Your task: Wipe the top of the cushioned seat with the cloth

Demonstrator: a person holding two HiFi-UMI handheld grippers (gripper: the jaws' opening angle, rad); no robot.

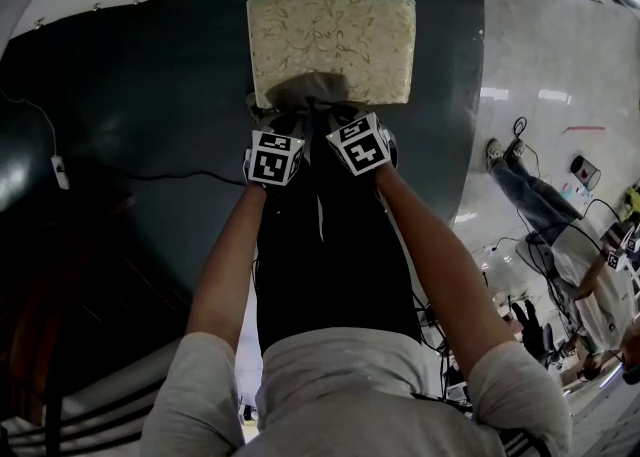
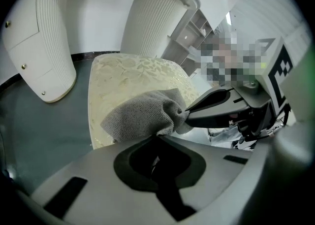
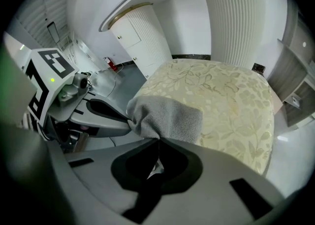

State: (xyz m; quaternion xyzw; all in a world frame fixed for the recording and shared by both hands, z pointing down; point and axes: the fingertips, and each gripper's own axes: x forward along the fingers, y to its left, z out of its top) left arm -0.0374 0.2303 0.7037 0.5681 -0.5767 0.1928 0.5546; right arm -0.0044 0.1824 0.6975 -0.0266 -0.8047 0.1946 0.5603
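Nearest the camera, the person's two forearms (image 1: 235,255) reach straight down and forward, side by side; the left gripper (image 1: 284,113) and the right gripper (image 1: 336,111) meet almost touching at the near edge of the seat. Each gripper's own view shows its fingers closed together on a fold of the grey cloth (image 2: 141,115), so the cloth is pinched from both sides and bunches into a soft hump between them. That double hold probably keeps it spread wide enough to sweep a broad strip and stops it dragging loose.

The cloth lies on the near edge of the cushioned seat (image 1: 330,37), a cream, leaf-patterned square pad; most of the cloth rests on the fabric while its gathered end hangs back toward the fingers. The rest of the seat top beyond it lies bare and flat; I judge the wiping to be at the start of a stroke, with the whole far part yet to be covered by a push away from the body.

The seat stands on a dark floor (image 1: 150,95); behind it rise white ribbed columns (image 2: 39,47).
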